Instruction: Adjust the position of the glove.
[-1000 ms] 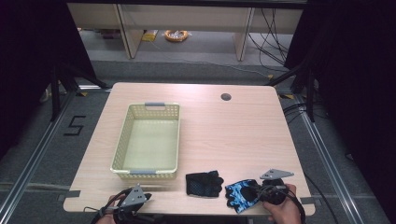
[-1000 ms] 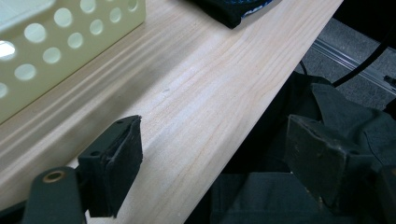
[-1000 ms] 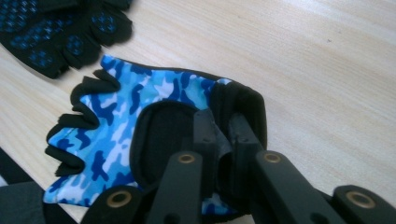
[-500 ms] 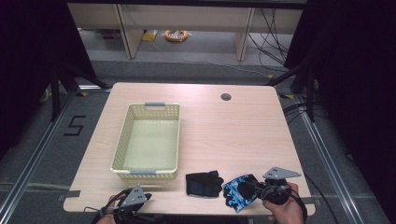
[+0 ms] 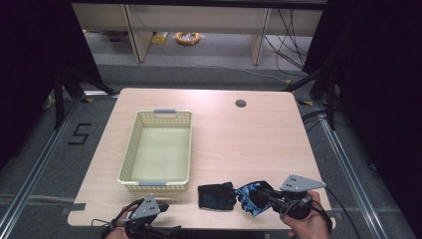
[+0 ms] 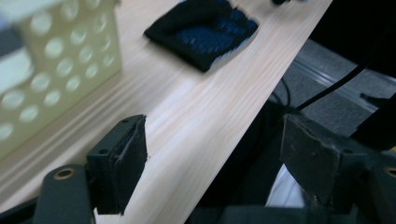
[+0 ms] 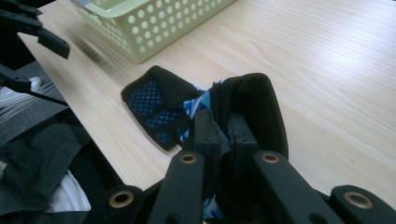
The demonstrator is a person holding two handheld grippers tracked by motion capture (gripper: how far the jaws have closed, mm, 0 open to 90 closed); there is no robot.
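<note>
At the near tabletop (image 5: pixel 239 144) edge, the right gripper (image 7: pixel 219 133) is clamped on a blue glove (image 5: pixel 250 195), lifting its cuff. The left gripper (image 6: pixel 210 163) waits wide and empty. A black glove (image 5: pixel 216 195) lies just beside. This looks like the pick-up step; next, probably carry it to the basket (image 5: pixel 158 149) beyond.

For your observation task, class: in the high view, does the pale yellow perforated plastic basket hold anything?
No: the pale yellow perforated plastic basket shows a bare floor, and both gloves lie outside it on the table.
</note>
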